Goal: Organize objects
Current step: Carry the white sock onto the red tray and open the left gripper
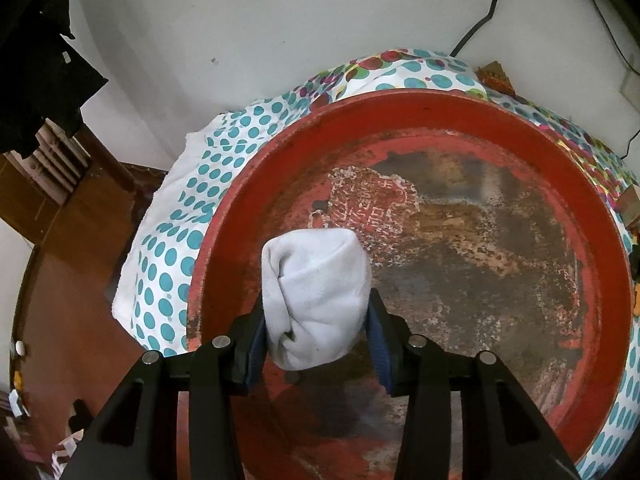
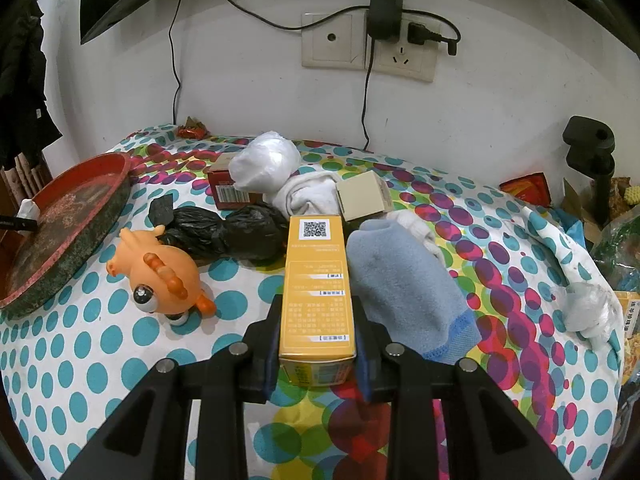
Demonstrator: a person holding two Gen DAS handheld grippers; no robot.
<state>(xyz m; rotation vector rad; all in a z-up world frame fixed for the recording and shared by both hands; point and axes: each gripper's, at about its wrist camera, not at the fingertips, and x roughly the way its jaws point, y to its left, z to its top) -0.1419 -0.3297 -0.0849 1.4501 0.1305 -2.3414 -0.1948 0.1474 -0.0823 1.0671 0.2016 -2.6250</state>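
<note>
White rolled sock (image 1: 316, 296) being held between the pads of the left gripper (image 1: 316, 344) above the worn red tray (image 1: 248, 184), yellow box (image 2: 318, 292) being clamped in the narrow jaws of the right gripper (image 2: 318, 360) over the dotted cloth (image 2: 100, 360), orange toy (image 2: 160, 276) lying beside it

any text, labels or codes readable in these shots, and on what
No word or number reads clearly.
Yellow cardboard box in the right gripper: QR code and printed lines, too small to read.
Red cardboard box: barcode, digits blurred.
Round red metal tray: worn red characters on its floor, illegible.
Rolled white sock in the left gripper: none.
</note>
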